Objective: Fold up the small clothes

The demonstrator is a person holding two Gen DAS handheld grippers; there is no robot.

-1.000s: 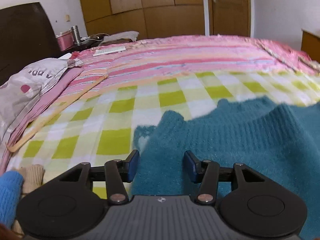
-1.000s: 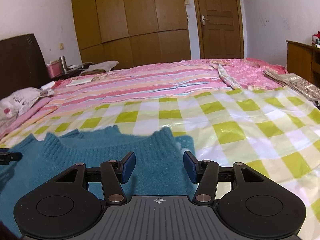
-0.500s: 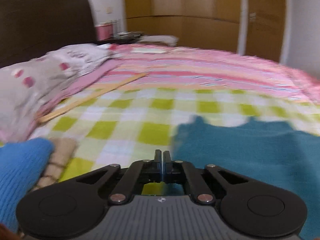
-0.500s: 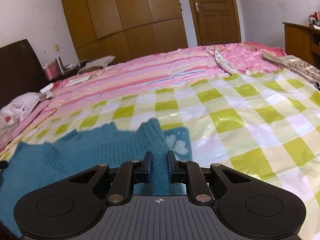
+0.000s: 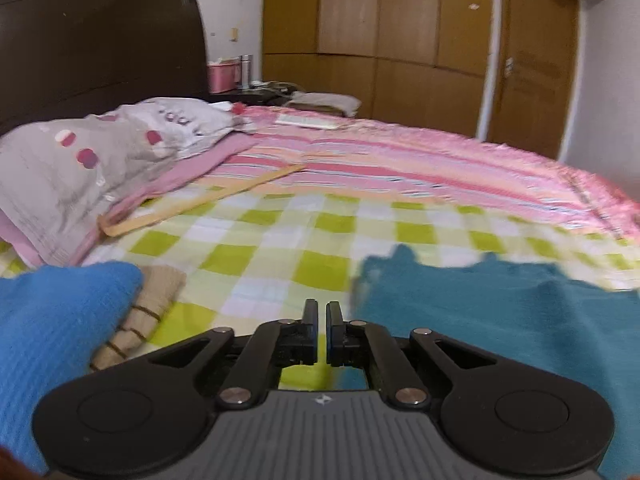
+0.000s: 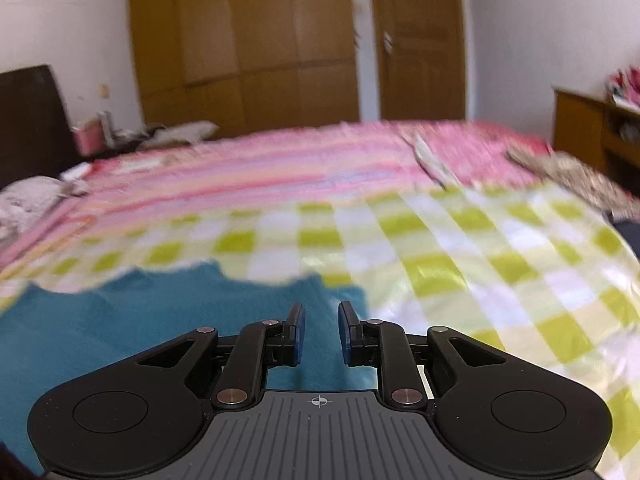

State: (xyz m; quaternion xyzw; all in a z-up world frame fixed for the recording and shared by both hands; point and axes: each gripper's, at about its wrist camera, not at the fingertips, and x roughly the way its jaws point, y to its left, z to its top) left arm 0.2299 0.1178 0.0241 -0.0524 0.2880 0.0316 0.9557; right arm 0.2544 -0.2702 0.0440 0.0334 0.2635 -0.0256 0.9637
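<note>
A teal knitted sweater (image 5: pixel 500 312) lies flat on the green-and-white checked sheet (image 5: pixel 280 256); it also shows in the right wrist view (image 6: pixel 160 320). My left gripper (image 5: pixel 322 312) is nearly shut, with only a thin gap, at the sweater's left edge; nothing shows between its fingers. My right gripper (image 6: pixel 321 316) is partly open over the sweater's right part, with nothing between its fingers. Both views are blurred.
A bright blue garment (image 5: pixel 52 328) and a beige striped one (image 5: pixel 148 308) lie at the left. A grey pillow (image 5: pixel 80 164) and dark headboard (image 5: pixel 92 48) are behind them. Pink striped bedding (image 6: pixel 280 176) covers the far bed. A wooden cabinet (image 6: pixel 580 128) stands right.
My left gripper shut and swung left to the sweater's left edge. My right gripper narrowed, then opened slightly. The sweater edge lies lower and flatter.
</note>
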